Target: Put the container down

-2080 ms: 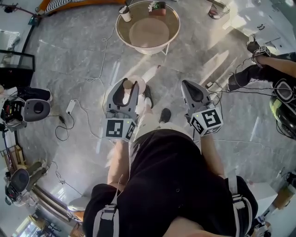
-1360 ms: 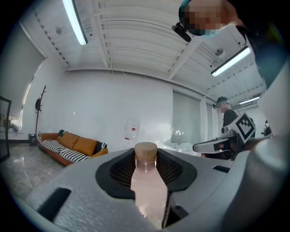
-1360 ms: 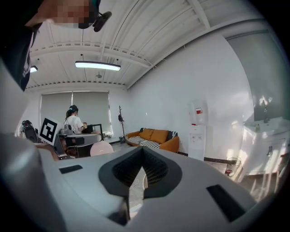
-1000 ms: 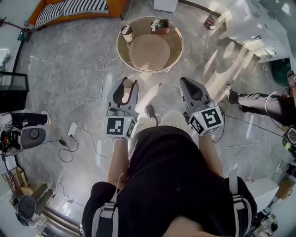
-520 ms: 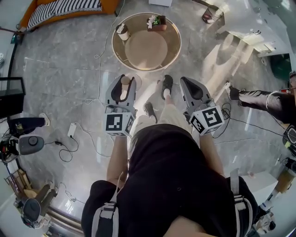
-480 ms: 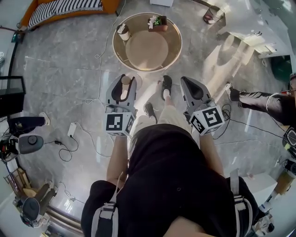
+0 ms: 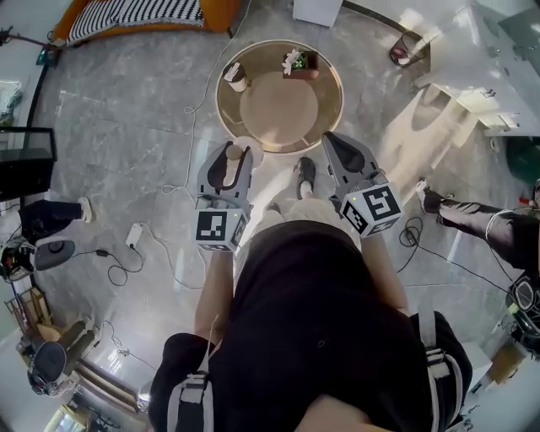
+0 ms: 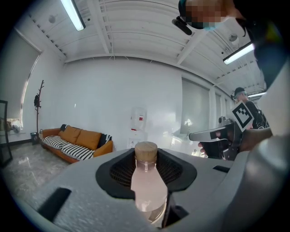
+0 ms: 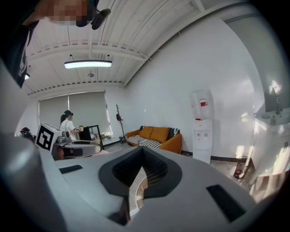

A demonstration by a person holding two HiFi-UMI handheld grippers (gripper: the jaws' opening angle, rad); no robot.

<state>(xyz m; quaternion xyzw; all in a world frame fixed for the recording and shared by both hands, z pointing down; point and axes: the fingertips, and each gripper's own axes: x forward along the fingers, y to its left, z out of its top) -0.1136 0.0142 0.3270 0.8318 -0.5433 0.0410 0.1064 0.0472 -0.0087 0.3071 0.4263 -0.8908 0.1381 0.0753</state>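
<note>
A clear bottle-shaped container [image 8: 147,188] with a tan cork lid [image 7: 234,153] sits upright between the jaws of my left gripper [image 7: 228,165], which is shut on it. In the head view I hold it at waist height, just short of the near rim of a round wooden table [image 7: 329,105]. My right gripper [image 7: 336,147] hangs beside it at the same height, shut with nothing in it; in the right gripper view the right gripper [image 9: 136,192] shows only a thin slit between its jaws.
On the table's far side stand a second cork-lidded jar [image 7: 236,78] and a small potted plant [image 7: 301,62]. An orange striped sofa [image 7: 135,15] lies far left. Cables [image 7: 152,257] trail over the marble floor. Another person's leg [image 7: 472,219] is at right.
I have stepped closer to the round table; it now lies just beyond both grippers. The left gripper has kept its hold on the container throughout.
</note>
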